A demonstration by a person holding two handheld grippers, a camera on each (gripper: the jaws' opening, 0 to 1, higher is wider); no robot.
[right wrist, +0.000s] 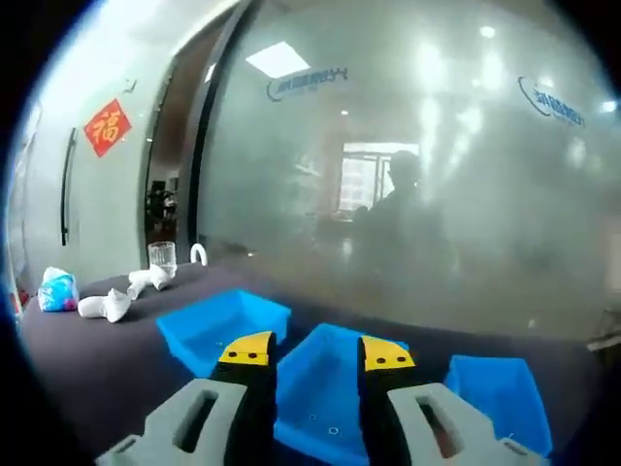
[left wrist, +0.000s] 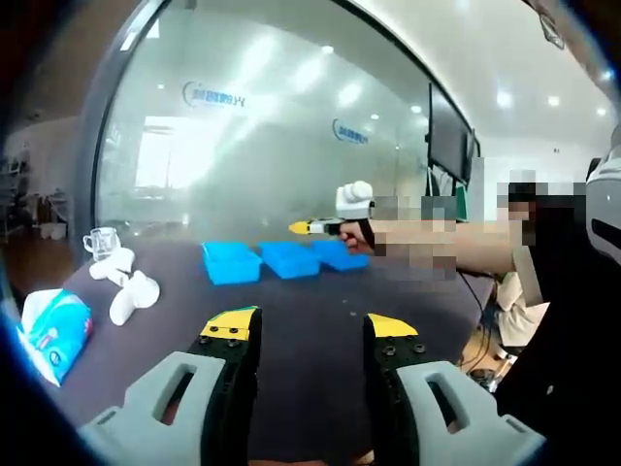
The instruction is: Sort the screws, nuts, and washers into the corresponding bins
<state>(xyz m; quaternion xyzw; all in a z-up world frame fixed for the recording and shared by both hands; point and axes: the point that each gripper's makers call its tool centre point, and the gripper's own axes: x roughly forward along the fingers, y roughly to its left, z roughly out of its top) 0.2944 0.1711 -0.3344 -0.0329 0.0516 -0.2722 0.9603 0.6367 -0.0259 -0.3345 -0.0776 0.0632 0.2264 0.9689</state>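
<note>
Bins sit lined up under the right gripper, jaws apart, probably for dropping; left gripper waits back, gaping too.

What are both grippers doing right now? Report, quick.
Left gripper: open, holding nothing, above the dark table.
Right gripper: open, empty, over the middle blue bin.
</note>
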